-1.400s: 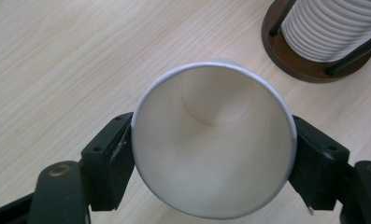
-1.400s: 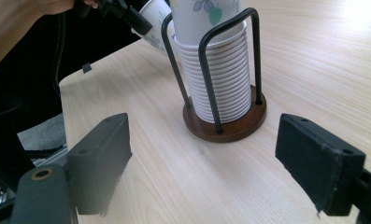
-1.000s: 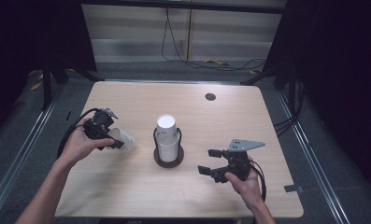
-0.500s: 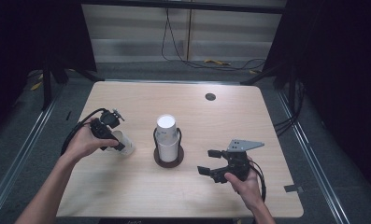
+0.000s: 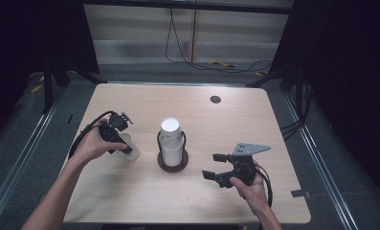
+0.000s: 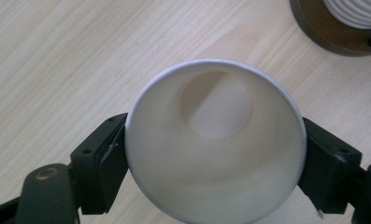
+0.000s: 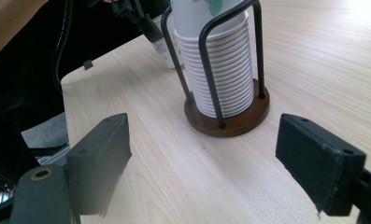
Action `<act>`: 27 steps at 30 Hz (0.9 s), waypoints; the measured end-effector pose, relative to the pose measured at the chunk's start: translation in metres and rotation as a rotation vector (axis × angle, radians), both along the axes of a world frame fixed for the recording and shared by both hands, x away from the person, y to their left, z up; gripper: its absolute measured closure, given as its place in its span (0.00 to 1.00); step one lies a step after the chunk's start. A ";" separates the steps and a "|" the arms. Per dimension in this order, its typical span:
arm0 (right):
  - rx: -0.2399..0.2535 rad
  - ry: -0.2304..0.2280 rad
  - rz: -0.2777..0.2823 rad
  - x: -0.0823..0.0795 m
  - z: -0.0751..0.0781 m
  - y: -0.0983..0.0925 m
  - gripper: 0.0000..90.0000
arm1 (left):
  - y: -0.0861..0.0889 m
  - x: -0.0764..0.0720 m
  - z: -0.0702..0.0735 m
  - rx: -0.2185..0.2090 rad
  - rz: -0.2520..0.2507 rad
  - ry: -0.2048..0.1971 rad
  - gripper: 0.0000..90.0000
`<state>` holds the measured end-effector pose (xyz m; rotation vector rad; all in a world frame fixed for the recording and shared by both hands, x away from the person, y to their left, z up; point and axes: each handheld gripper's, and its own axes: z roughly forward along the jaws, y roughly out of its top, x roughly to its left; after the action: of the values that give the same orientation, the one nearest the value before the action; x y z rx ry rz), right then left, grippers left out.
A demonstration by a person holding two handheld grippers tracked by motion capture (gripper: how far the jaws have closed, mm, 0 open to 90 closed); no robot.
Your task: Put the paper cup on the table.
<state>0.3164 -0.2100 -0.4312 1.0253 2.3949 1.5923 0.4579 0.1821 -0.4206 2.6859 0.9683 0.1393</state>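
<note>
One paper cup [image 6: 216, 140] is clamped by the left gripper [image 5: 122, 143], now lower beside one cup stack [image 5: 171, 141]; right gripper [image 5: 215, 166] fingers apart.

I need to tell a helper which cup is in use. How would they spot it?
On the wooden table, find the stack of white cups in its wire holder at the centre. The single cup stands alone to its left, open mouth up, gripped by the left tongs.

Both black two-jaw grippers are held low over the table.
The left gripper [image 5: 125, 146] is clamped shut; the right gripper [image 5: 215, 166] is held wide apart.
</note>
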 end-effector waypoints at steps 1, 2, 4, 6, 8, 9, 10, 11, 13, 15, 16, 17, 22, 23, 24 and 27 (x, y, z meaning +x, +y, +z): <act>0.001 0.001 -0.001 0.000 0.000 0.000 0.19 | -0.001 0.000 0.000 0.005 -0.007 -0.001 0.22; 0.001 0.001 -0.001 0.000 0.000 0.000 0.19 | -0.002 0.000 0.000 0.010 -0.017 -0.001 0.22; -0.001 -0.001 0.001 0.000 -0.001 0.000 0.19 | -0.003 0.000 -0.001 0.002 -0.012 -0.001 0.22; 0.000 0.002 0.000 0.000 -0.001 -0.001 0.19 | -0.004 0.000 0.000 -0.001 -0.012 -0.009 0.22; -0.003 0.003 0.000 0.001 -0.002 0.000 0.19 | -0.004 0.000 0.001 -0.002 -0.010 -0.018 0.21; -0.002 0.004 0.001 0.001 -0.002 0.000 0.19 | -0.004 0.000 0.001 -0.008 -0.008 -0.016 0.21; -0.001 0.004 0.002 0.001 -0.002 0.000 0.19 | -0.004 0.000 0.001 -0.013 -0.004 -0.012 0.21; -0.002 0.004 0.002 0.001 -0.002 0.000 0.19 | -0.003 0.000 0.002 -0.013 -0.003 -0.016 0.21; -0.002 0.003 0.003 0.001 -0.002 0.000 0.19 | -0.003 0.000 0.003 -0.025 0.000 -0.014 0.21; -0.001 0.004 0.001 0.001 -0.002 0.000 0.19 | -0.002 0.000 0.004 -0.033 -0.001 -0.020 0.21; 0.000 0.004 0.000 0.001 -0.002 0.000 0.19 | -0.002 -0.001 0.004 -0.046 0.000 -0.018 0.20; 0.000 0.003 0.001 0.001 -0.002 0.000 0.19 | -0.002 -0.002 0.006 -0.053 0.008 -0.019 0.21; 0.000 0.004 0.001 0.001 -0.002 0.000 0.19 | -0.004 -0.007 0.009 -0.077 0.017 -0.058 0.20; -0.001 0.004 0.001 0.001 -0.002 0.000 0.19 | -0.003 -0.007 0.010 -0.072 0.012 -0.062 0.20; -0.001 0.004 0.000 0.001 -0.002 0.000 0.19 | -0.003 -0.008 0.012 -0.078 0.017 -0.075 0.20; -0.002 0.006 0.000 0.001 -0.002 0.000 0.19 | -0.001 -0.010 0.018 -0.114 0.027 -0.099 0.19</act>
<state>0.3177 -0.2104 -0.4336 1.0314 2.3991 1.5889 0.4478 0.1813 -0.4029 2.5380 0.9538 0.2136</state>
